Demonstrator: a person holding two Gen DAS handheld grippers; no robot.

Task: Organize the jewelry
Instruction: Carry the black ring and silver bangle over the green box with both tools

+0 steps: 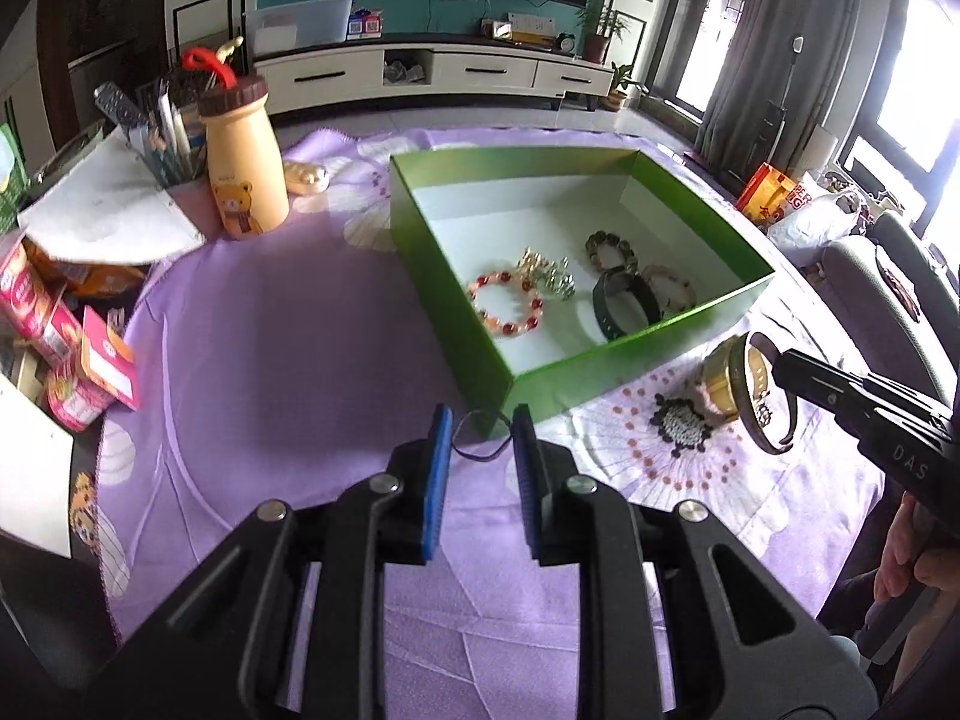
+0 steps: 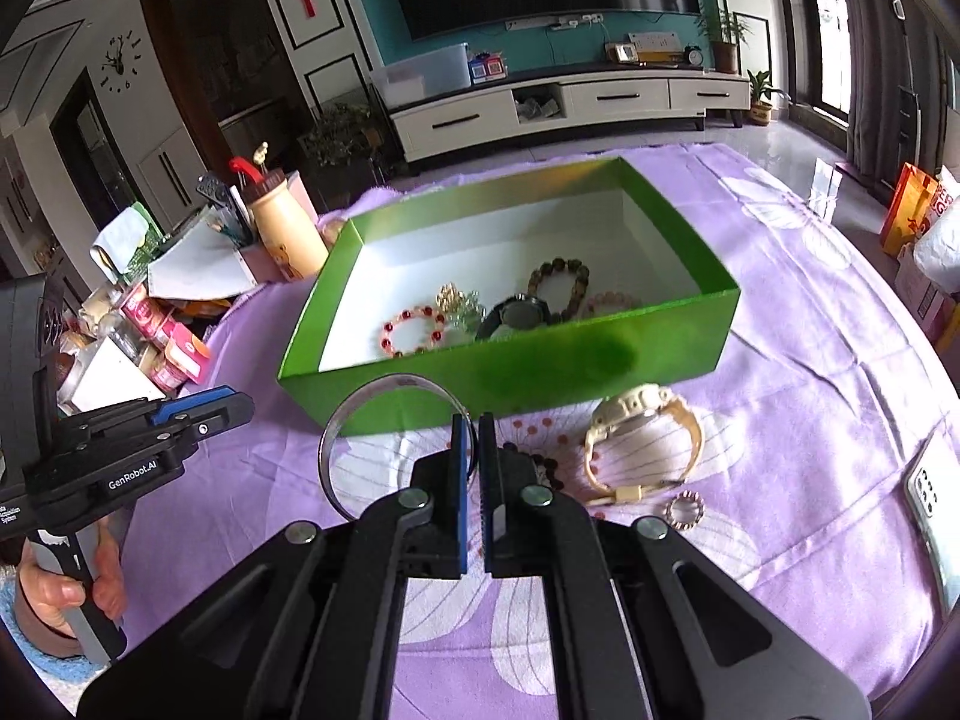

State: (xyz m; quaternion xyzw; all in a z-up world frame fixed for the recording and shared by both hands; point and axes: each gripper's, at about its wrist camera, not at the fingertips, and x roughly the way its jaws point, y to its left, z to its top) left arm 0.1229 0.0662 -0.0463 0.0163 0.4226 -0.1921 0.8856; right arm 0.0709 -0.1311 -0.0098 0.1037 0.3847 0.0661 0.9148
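Right gripper (image 2: 474, 438): jaws clamped on bangle (image 2: 360, 402), for boxing. Left gripper (image 1: 480, 438): jaws nipping thin dark loop (image 1: 477, 435). Green box (image 2: 510, 372) ahead of both.

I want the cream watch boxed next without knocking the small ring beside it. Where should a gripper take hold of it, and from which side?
Grip the cream watch across its strap, on the loop's right side. It lies on its side, strap closed in an open loop, so one finger can enter the loop. Come from above; the small ring sits near the clasp end, the green box behind.
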